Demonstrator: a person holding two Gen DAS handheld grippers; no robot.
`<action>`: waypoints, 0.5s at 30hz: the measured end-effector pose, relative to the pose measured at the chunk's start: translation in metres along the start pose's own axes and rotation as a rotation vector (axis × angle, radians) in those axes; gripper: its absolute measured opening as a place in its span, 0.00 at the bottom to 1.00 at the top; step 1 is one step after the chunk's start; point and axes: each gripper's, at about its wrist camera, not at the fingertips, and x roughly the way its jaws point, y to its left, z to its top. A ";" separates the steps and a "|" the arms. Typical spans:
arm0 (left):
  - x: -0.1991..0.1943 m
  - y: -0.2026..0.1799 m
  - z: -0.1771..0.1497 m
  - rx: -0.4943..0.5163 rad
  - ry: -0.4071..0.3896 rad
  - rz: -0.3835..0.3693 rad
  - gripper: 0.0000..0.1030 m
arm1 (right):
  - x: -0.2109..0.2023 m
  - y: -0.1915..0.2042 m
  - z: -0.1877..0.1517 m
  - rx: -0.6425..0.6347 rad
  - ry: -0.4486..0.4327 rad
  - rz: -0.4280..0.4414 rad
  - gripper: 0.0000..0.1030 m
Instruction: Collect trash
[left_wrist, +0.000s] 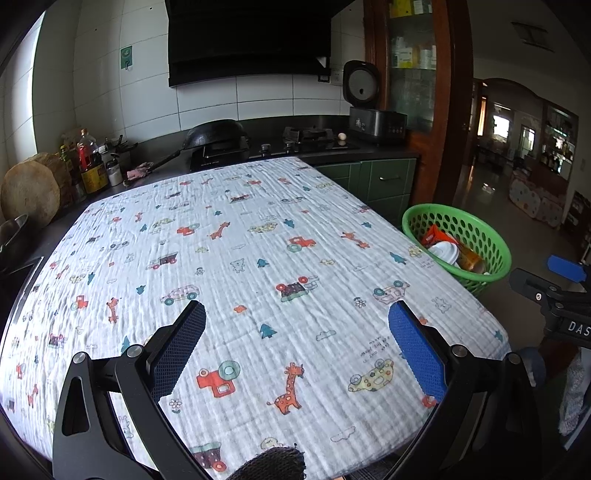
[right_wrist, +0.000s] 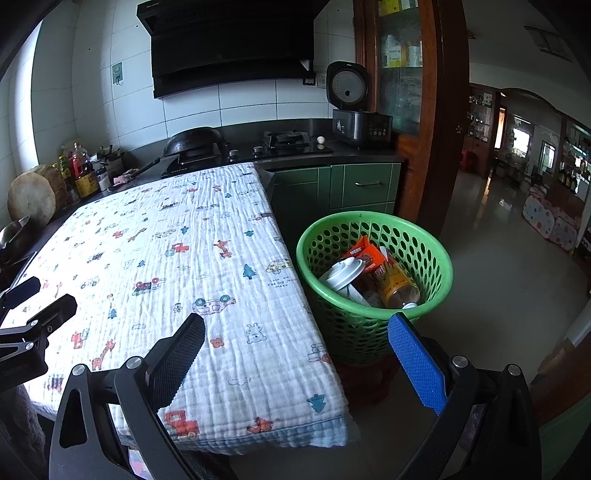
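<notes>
A green perforated basket (right_wrist: 436, 266) stands on the floor right of the table; in the left wrist view the basket (left_wrist: 495, 243) shows past the table's right edge. Inside lie an orange wrapper (right_wrist: 364, 254), a white cup with lid (right_wrist: 341, 275) and a yellow bottle (right_wrist: 397, 284). My left gripper (left_wrist: 297, 325) hovers open above the cartoon-print tablecloth (left_wrist: 258, 258), nothing between its fingers. My right gripper (right_wrist: 297, 336) is open over the table's right edge, just short of the basket, holding nothing. No loose trash shows on the tablecloth (right_wrist: 177, 258).
Behind the table runs a dark counter with a wok (left_wrist: 216, 133), gas hob (left_wrist: 308, 134), an egg (left_wrist: 342, 136), rice cooker (left_wrist: 373, 110) and sauce bottles (left_wrist: 90, 162). Green cabinets (right_wrist: 354, 184) stand behind the basket. Tiled floor (right_wrist: 498, 277) opens to the right toward another room.
</notes>
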 end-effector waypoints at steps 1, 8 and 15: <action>-0.001 0.000 0.000 0.001 0.000 -0.001 0.95 | 0.000 0.000 0.000 0.000 0.000 0.000 0.93; -0.001 -0.001 0.000 0.000 -0.002 0.002 0.95 | 0.000 -0.001 0.000 -0.005 0.000 -0.007 0.93; -0.001 -0.001 0.000 0.001 -0.002 0.001 0.95 | -0.001 -0.001 0.000 -0.007 0.002 -0.015 0.93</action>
